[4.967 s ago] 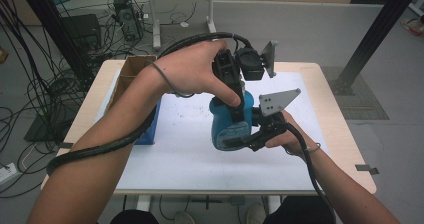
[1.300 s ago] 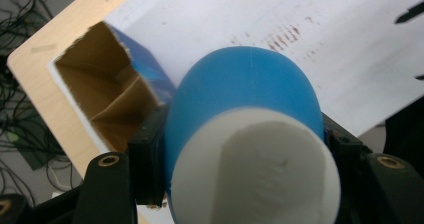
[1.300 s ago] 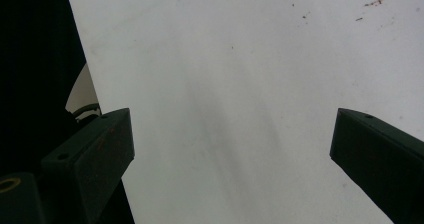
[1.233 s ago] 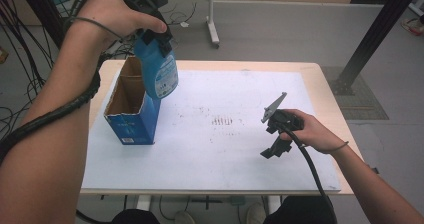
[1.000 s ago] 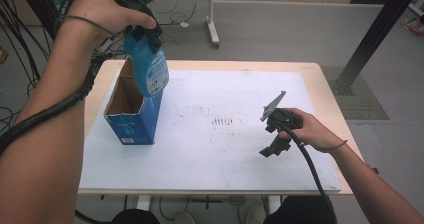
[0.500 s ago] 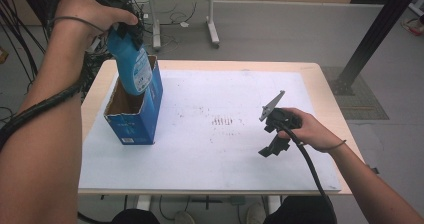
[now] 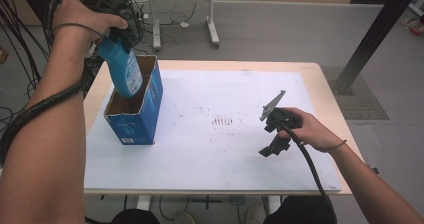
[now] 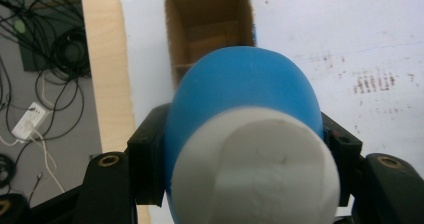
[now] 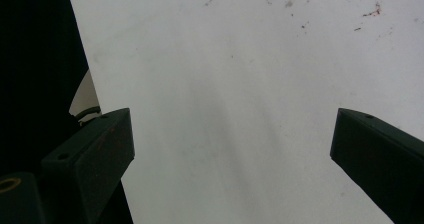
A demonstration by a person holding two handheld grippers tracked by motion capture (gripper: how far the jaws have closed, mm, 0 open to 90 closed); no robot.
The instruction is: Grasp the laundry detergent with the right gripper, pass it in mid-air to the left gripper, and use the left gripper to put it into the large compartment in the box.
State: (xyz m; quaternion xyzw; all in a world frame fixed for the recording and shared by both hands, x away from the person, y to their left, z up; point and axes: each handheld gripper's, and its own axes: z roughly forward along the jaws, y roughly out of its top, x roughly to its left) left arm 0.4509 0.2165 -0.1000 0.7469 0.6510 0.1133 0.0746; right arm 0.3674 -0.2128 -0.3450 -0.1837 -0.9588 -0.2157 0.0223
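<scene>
- Left gripper [image 7: 120,34] clamped on blue plastic bottle with white cap [image 7: 125,71], tilted, base at the mouth of the open blue cardboard box [image 7: 142,119] on the table's left side.
- Risk: bottle base catches box rim (box looks light), tipping or shoving it; tilted grip could slip.
- White paper-covered table [image 7: 225,154]: smudged middle.
- Right gripper [image 9: 230,149] jaws wide apart, nothing between, idle over the sheet.
</scene>
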